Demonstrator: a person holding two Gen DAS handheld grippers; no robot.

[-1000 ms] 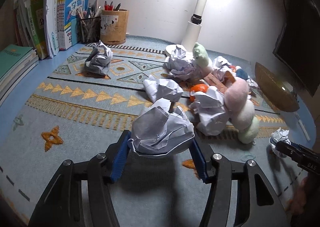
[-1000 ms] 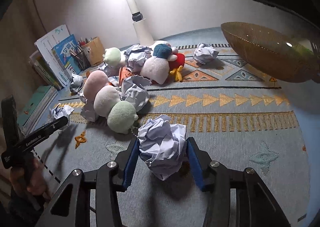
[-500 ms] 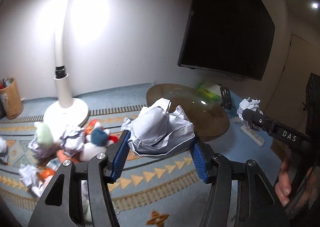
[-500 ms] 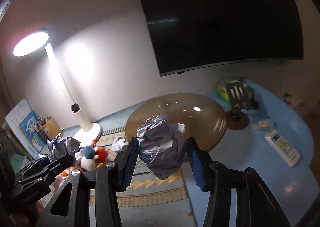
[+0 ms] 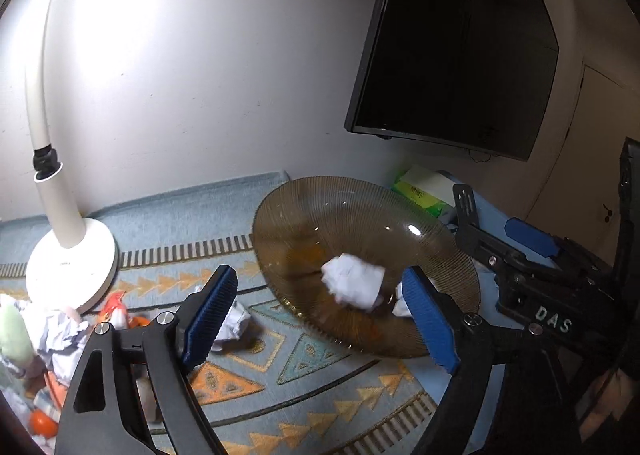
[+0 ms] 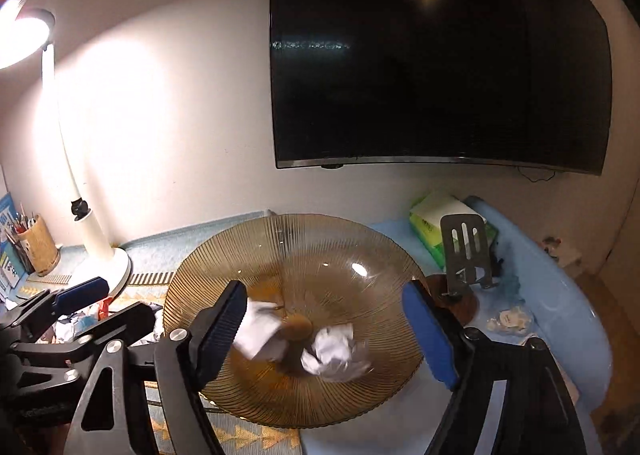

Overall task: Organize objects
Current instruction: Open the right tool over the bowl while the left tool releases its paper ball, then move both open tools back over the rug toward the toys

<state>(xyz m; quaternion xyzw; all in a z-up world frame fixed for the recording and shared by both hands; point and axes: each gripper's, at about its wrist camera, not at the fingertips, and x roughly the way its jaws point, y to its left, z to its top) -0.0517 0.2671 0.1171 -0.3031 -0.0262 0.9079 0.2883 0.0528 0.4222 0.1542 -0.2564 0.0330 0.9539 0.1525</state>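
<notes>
An amber ribbed glass bowl (image 5: 304,199) (image 6: 240,247) stands on the patterned mat. Two crumpled white paper balls are inside it, blurred: one (image 6: 260,331) near the middle and one (image 6: 336,351) to its right. The left wrist view shows one ball (image 5: 352,285) plainly and a second white scrap behind the right pad. My left gripper (image 5: 320,319) (image 6: 100,307) hovers over the bowl's left edge with its jaws opening and nothing pressed between its pads. My right gripper (image 6: 326,329) (image 5: 500,235) hovers over the bowl, jaws also opening, its pads clear of the paper.
A white lamp (image 5: 60,215) stands left of the bowl. Plush toys and more paper balls (image 5: 234,325) lie on the mat at the left. A black screen (image 6: 440,55) hangs on the wall. A green tissue box (image 6: 430,223) and a metal stand (image 6: 466,251) sit behind the bowl on the right.
Both grippers have opened and let go of their paper balls, which are now in the bowl. Both have moved closer, over the bowl.
</notes>
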